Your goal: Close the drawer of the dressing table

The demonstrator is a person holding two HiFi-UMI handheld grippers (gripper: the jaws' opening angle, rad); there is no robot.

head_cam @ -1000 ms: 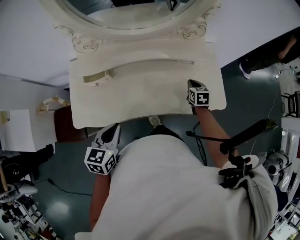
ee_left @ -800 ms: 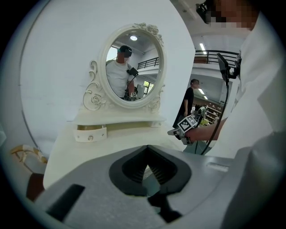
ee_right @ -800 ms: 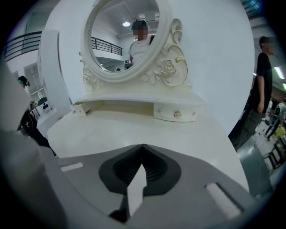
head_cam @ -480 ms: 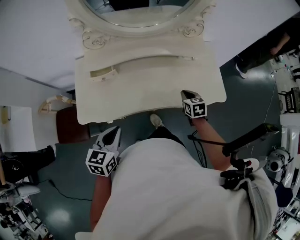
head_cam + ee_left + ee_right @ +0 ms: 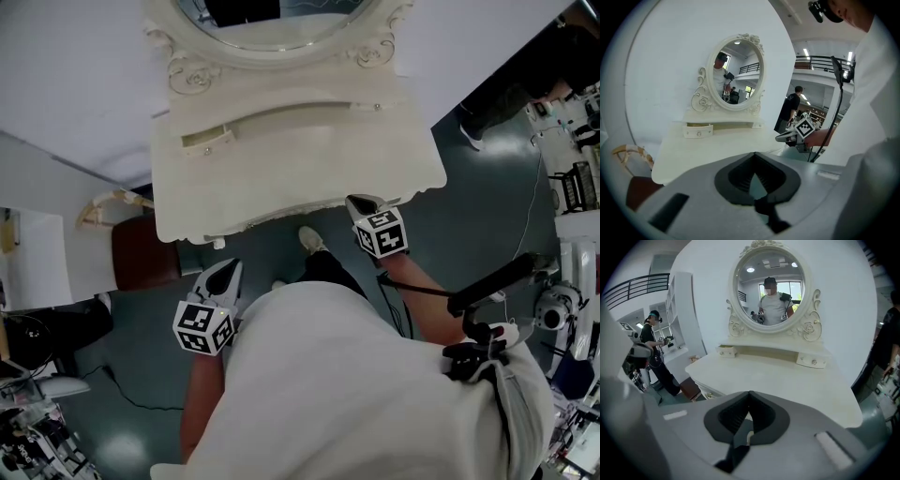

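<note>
Grippers first: we see both clenched with nothing in them. In the left gripper view the left gripper (image 5: 753,156) has its dark jaws meeting at the tips, and in the right gripper view the right gripper (image 5: 750,394) shows the same closed jaws.

From the head view, the cream dressing table (image 5: 281,178) stands against a white wall, with its oval mirror (image 5: 272,23) at the back. A low shelf runs under the mirror. The small drawer (image 5: 207,139) at the left end of that shelf sticks out a little from the shelf front, and we see its open top in the left gripper view (image 5: 698,131). The matching drawer on the right end (image 5: 813,361) looks flush. A knob (image 5: 217,244) shows under the table's front edge, on the left.

Our right gripper hangs just at the table's front edge, towards its right side, pointing at the table. We cannot tell whether it touches the edge. Our left gripper (image 5: 228,268) is well apart from the table, over the dark floor (image 5: 469,216) and in front of a brown seat (image 5: 145,253) that stands beside the table's left corner.
</note>
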